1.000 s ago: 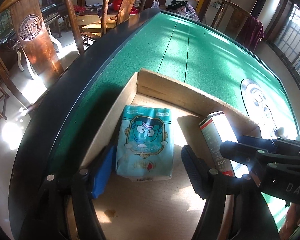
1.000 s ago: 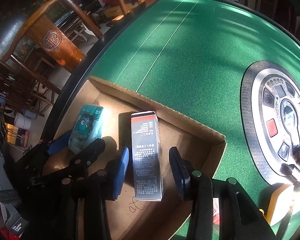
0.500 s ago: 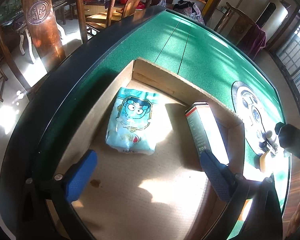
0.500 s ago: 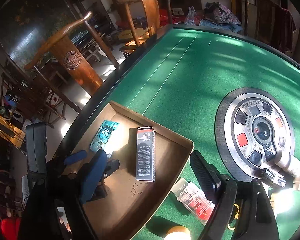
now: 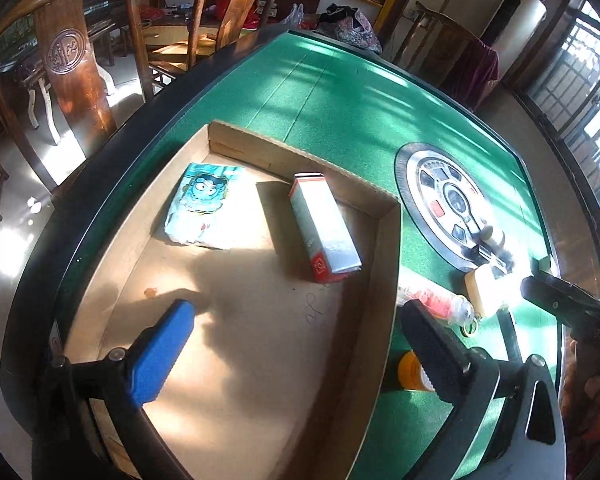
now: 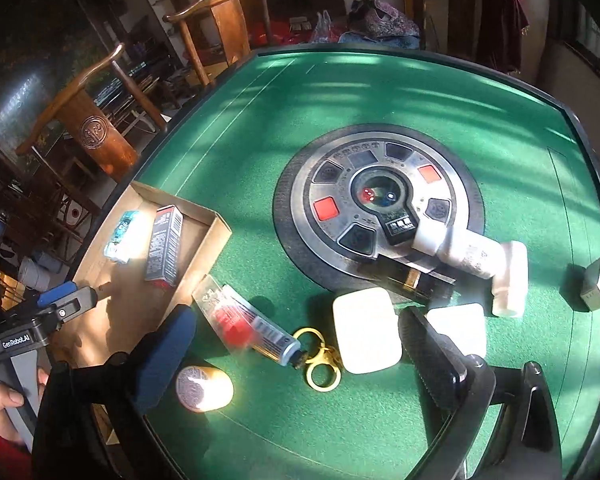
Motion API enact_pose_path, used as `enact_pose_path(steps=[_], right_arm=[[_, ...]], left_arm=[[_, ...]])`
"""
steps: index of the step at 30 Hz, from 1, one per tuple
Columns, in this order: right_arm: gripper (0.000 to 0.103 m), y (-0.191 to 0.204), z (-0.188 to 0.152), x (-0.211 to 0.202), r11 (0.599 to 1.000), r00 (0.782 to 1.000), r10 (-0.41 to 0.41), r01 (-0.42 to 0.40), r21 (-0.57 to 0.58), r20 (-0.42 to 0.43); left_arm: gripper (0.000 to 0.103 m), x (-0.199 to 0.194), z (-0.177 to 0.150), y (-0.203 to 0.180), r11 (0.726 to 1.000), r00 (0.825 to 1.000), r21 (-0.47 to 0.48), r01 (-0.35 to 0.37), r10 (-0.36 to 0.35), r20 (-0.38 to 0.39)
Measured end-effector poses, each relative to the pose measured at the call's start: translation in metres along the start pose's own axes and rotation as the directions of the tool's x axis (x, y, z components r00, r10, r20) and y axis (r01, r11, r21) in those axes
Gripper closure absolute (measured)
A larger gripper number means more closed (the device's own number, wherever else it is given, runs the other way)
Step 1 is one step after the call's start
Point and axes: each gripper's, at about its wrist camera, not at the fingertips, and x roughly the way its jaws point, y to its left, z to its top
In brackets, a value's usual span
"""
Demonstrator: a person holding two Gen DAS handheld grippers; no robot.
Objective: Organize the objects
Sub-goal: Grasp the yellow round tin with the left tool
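Observation:
A shallow cardboard box [image 5: 384,240] [image 6: 216,236] lies at the green table's left edge. In it lie a light blue cartoon packet [image 5: 202,210] [image 6: 122,236] and a grey and red carton [image 5: 324,228] [image 6: 165,242]. My left gripper [image 5: 296,352] is open and empty above the box floor. My right gripper [image 6: 296,360] is open and empty above loose items on the felt: a clear tube with a red label [image 6: 244,322], a gold clasp [image 6: 320,356], a white square case [image 6: 366,330] and a yellow jar [image 6: 204,388].
A round metal control panel [image 6: 380,204] sits in the table's middle, with a white bottle [image 6: 472,256] and a black box [image 6: 416,276] on its near rim. A small dark box [image 6: 594,284] stands at the right. Wooden chairs [image 5: 72,60] stand beyond the far left edge.
Both grippers have pulled back and up from the box, leaving the packet and the carton lying inside. The right gripper has swung right, over the loose items on the felt.

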Motion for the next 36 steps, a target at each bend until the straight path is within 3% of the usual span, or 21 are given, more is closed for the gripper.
enact_pose_path(steps=[8, 13, 18, 21, 23, 26, 33, 36], right_arm=[[0.0, -0.052, -0.039, -0.019, 0.989, 1.0, -0.016, 0.017, 0.149, -0.008], [0.0, -0.06, -0.051, -0.021, 0.986, 1.0, -0.015, 0.017, 0.164, -0.013], [0.0, -0.064, -0.056, -0.025, 0.986, 1.0, -0.011, 0.014, 0.165, -0.014], [0.0, -0.068, -0.06, -0.025, 0.985, 1.0, -0.008, 0.012, 0.172, -0.024], [0.0, -0.069, -0.062, -0.025, 0.985, 1.0, -0.01, 0.015, 0.171, -0.028], [0.0, -0.07, -0.064, -0.027, 0.987, 1.0, -0.01, 0.014, 0.161, -0.027], [0.001, -0.087, -0.07, -0.025, 0.988, 0.999, -0.015, 0.022, 0.152, -0.046], [0.004, -0.101, -0.076, -0.022, 0.986, 0.997, -0.015, 0.027, 0.164, -0.07]], left_arm=[[0.0, 0.007, -0.018, -0.072, 0.987, 0.993, 0.135, 0.083, -0.072, -0.089], [0.0, 0.021, -0.038, -0.109, 0.968, 0.987, 0.225, 0.112, -0.082, -0.138], [0.002, 0.037, -0.051, -0.124, 0.957, 0.981, 0.255, 0.136, -0.095, -0.169], [0.022, 0.049, -0.052, -0.124, 0.957, 0.979, 0.26, 0.128, -0.08, -0.188], [0.042, 0.058, -0.054, -0.124, 0.959, 0.974, 0.254, 0.122, -0.067, -0.215], [0.057, 0.069, -0.057, -0.123, 0.961, 0.969, 0.247, 0.122, -0.062, -0.24], [0.061, 0.075, -0.059, -0.127, 0.961, 0.968, 0.237, 0.143, -0.086, -0.237], [0.062, 0.075, -0.063, -0.137, 0.95, 0.958, 0.249, 0.191, -0.124, -0.26]])
